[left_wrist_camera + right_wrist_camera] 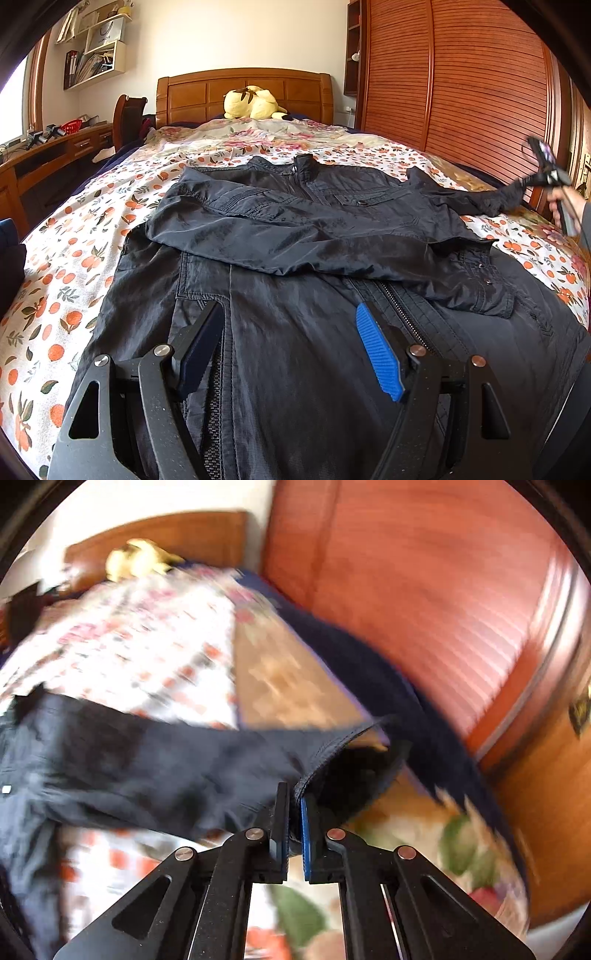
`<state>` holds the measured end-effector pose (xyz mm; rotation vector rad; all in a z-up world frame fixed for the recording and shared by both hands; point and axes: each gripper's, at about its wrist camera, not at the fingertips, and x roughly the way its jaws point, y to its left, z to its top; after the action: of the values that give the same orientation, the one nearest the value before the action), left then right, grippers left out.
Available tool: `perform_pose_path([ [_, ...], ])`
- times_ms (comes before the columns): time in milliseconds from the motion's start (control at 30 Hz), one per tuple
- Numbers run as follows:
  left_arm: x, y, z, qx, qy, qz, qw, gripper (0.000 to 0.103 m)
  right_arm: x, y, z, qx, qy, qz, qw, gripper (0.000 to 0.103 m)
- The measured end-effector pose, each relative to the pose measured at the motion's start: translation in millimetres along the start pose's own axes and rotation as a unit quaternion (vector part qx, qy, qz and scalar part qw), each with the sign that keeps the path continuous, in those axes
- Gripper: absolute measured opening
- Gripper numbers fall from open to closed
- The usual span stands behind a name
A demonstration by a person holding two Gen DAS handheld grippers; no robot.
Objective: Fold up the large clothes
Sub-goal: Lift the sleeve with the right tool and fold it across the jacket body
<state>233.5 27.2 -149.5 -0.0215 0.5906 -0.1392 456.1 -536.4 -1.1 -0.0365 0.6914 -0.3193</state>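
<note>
Left wrist view: black jacket (295,236) lay front-up on the floral bedspread (74,266), collar toward the headboard (243,92), one sleeve already folded across the chest. Left gripper (291,343) hovered over the lower front near the zipper (402,310), fingers spread wide, nothing between them. At far right the right gripper (532,181) was lifting the other sleeve's cuff (491,201) off the bed. Fabric looked thin, shiny, nylon-like: judged light, limp, somewhat slippery, so it would sag and slide; best held at stitched edges such as cuff, hem or shoulder seam. Yellow plush toy (253,103) sat by the headboard. A white bag (105,31) on the wall shelf carried print, possibly "HONOR", too small to be sure.

Right wrist view: heavy motion blur. Right gripper (294,808) was pressed together on the cuff (306,779) at its stitched rim, sleeve (166,760) trailing left over the bedspread (140,653). Wooden wardrobe (424,590) behind. No readable writing here.
</note>
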Motion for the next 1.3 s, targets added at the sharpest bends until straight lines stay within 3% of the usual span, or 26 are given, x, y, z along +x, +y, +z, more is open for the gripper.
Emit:
perform_pose_path([
  [267, -3, 1, -1, -0.004, -0.003, -0.001, 1.0, 0.075, -97, 70, 35, -0.07, -0.079, 0.071, 0.992, 0.003],
  [533, -5, 2, 0, -0.007, -0.004, -0.007, 0.9999, 0.075, -180, 125, 30, -0.133, -0.129, 0.133, 0.974, 0.003],
  [733, -6, 2, 1, -0.011, -0.004, -0.009, 0.9999, 0.075, -249, 179, 12, -0.191, -0.168, 0.198, 0.947, 0.003],
  [867, -7, 3, 1, -0.014, -0.005, -0.011, 0.9998, 0.075, -288, 216, -8, -0.233, -0.185, 0.251, 0.921, 0.002],
  [1000, -8, 4, 1, -0.017, -0.005, -0.012, 0.9998, 0.075, -304, 230, -35, -0.266, -0.185, 0.289, 0.901, 0.002],
  [1300, -7, 4, 2, -0.017, -0.003, -0.015, 0.9997, 0.075, -283, 239, -65, -0.3, -0.11, 0.329, 0.888, 0.003],
])
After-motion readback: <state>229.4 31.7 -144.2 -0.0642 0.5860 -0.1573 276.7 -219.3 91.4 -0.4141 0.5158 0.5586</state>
